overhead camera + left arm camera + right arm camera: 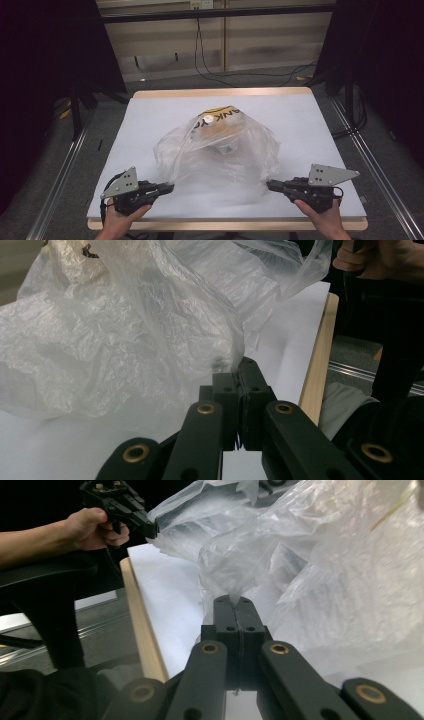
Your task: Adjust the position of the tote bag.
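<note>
Fingers [250, 390] of the left gripper [167, 188] and right gripper [271, 185] are pinching the plastic bag [220, 155] (thin film), risking tearing if pulled apart.

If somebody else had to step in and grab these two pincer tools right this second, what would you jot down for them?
Left gripper: jaws shut on the near-left edge of the clear plastic bag.
Right gripper: jaws shut on the bag's near-right edge.
The bag sits puffed up mid-table on the white sheet; something with a yellow-and-black printed label lies inside, toward the far side.
Done: both near corners gripped.
Left, probably: spread or lift the bag by those corners. Keep both grips closed, as the film is thin and could slip.
</note>
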The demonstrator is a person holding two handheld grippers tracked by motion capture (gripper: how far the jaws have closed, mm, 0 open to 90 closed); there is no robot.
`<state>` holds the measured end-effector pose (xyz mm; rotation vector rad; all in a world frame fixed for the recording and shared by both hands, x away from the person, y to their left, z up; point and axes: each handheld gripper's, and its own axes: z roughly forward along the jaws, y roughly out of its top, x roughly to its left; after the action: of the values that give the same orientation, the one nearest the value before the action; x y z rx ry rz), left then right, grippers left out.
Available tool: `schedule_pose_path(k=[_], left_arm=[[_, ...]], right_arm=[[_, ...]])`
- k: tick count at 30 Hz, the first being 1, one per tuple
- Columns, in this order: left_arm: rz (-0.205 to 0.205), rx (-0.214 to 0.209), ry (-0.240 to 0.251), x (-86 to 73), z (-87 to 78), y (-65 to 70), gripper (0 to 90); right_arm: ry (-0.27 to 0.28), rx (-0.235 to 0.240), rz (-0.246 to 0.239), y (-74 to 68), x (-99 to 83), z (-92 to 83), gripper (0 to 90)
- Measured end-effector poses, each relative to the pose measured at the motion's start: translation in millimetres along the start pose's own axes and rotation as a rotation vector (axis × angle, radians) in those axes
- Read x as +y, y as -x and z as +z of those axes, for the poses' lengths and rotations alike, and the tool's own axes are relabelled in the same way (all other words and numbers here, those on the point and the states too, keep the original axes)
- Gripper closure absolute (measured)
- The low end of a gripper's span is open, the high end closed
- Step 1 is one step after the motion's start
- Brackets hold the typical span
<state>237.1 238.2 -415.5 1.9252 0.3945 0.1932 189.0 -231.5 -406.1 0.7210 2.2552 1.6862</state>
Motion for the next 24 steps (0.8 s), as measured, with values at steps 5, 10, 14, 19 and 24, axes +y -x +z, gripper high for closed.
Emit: schedule_pose_path(k=[5,10,14,19,24], left_arm=[[-0.007,0.010,0.015,6.1,-2.4,-2.9,88.8],[0.005,0.024,0.053,18.2,-6.7,-5.3,88.9],[0.024,0.023,0.076,28.1,-8.5,-8.2,89.0],[0.014,0.049,0.098,36.2,-13.6,-13.1,88.9],[0.031,0.059,0.108,43.9,-16.7,-16.0,89.0]], right_arm=[[0.023,-0.001,0.000,1.3,6.4,-1.4,90.0],[0.033,-0.004,-0.016,0.5,15.8,-3.3,90.0],[0.053,-0.004,-0.032,6.0,27.1,-1.8,90.0],[0.069,-0.010,-0.043,10.4,37.8,0.1,90.0],[0.089,-0.025,-0.055,13.2,47.8,-1.2,90.0]])
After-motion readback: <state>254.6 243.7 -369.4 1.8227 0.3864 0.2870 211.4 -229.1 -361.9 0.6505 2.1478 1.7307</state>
